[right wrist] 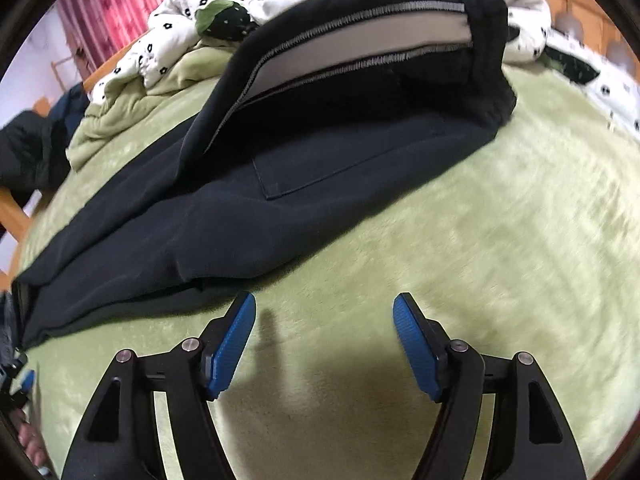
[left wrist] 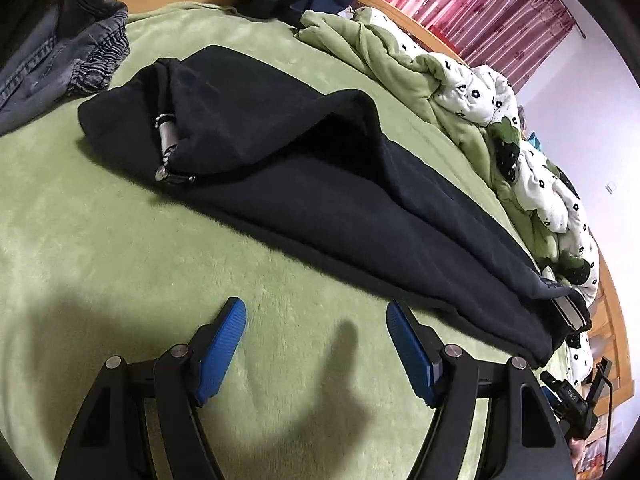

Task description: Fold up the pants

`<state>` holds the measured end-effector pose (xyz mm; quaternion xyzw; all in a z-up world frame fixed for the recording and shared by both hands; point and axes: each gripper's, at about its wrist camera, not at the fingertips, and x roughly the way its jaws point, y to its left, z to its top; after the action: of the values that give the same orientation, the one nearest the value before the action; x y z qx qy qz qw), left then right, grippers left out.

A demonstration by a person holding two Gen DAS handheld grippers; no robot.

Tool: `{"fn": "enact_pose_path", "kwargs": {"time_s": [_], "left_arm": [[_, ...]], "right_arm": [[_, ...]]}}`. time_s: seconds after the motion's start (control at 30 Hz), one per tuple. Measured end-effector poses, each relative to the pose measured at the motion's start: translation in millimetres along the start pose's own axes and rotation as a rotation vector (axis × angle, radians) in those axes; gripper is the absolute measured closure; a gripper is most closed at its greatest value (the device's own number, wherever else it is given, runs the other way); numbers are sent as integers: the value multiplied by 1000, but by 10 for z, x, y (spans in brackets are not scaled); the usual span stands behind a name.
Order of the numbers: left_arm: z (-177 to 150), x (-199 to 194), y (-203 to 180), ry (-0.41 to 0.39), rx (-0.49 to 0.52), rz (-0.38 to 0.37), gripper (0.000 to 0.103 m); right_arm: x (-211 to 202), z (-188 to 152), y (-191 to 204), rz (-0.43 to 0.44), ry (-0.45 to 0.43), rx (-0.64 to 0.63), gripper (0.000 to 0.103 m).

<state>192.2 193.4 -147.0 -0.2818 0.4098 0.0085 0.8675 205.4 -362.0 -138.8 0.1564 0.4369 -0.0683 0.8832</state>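
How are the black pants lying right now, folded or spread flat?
Folded lengthwise: the black pants lie as one long strip on the green blanket, legs stacked, not yet folded across.

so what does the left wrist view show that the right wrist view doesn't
Only the left wrist view shows the cuff end of the black pants, with its metal drawstring toggle, and the denim garment beside it. Only the right wrist view shows the open waistband with its grey lining and a back pocket. Both show the pants lying on the green blanket, the floral duvet, and an open, empty gripper.
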Motion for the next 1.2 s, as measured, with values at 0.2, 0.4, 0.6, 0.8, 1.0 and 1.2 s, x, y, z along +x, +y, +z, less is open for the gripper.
{"fn": "enact_pose_path", "kwargs": {"time_s": [0.2,0.4,0.6,0.8,1.0,1.2], "left_arm": [[158,171,-49,-7,0,12,29],[314,326,-90,-11,-14,-3,25],[412,411,-39,-21,-95,-47,25],[358,395,-67,-60,-71,-6,41],[266,304,122,-29,-144,-50,74],[105,226,140,24,-164,-84,76]], "right_arm": [[129,54,36,29,-31,32,31],[208,167,33,37,-50,62,29],[307,331,136,39,-59,83,27],[383,389,184,32,-75,119,33],[308,261,329,26,-80,32,77],[213,175,264,76,-44,67,80]]}}
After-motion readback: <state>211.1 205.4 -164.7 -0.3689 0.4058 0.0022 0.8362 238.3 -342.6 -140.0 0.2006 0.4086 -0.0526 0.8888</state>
